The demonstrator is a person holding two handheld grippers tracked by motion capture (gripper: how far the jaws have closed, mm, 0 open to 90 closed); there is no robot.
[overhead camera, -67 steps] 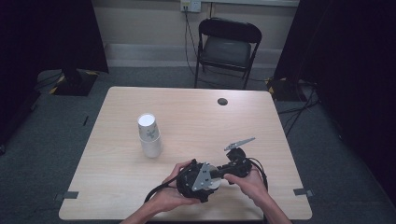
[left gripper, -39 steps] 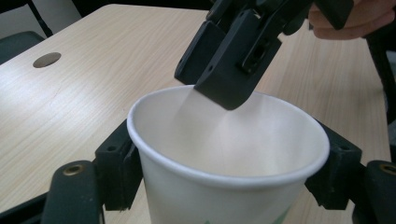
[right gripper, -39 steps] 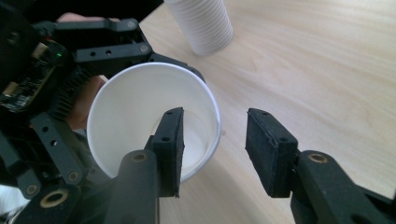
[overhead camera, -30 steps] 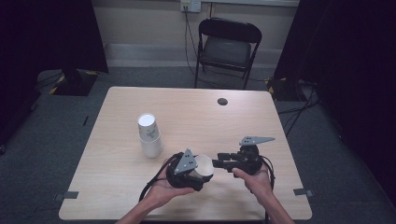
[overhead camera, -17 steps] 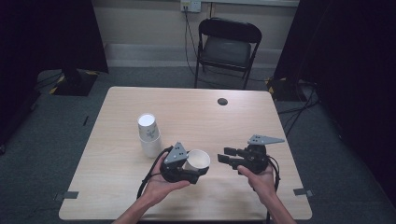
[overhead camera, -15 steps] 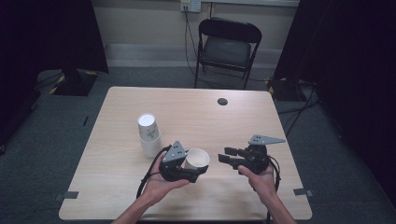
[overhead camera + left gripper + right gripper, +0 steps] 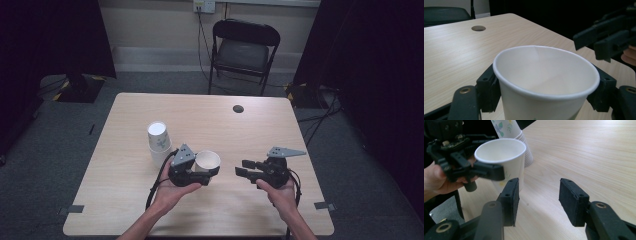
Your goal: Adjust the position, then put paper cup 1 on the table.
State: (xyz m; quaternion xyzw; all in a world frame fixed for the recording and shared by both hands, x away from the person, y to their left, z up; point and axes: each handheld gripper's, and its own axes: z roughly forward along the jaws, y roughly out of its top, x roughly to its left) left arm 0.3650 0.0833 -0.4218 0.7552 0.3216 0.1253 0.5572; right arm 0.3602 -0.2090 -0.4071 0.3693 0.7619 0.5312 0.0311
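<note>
Wood table [image 7: 125, 200], left gripper [image 7: 204, 172] clasping paper cup [image 7: 207, 160], no legible writing

The high view looks forward and down over the whole table [image 7: 125, 200]. The left gripper view sits close behind a paper cup [image 7: 544, 82], facing the far right corner. The right gripper view looks low toward the left edge (these 2 share that cup [image 7: 504, 160]).
</note>
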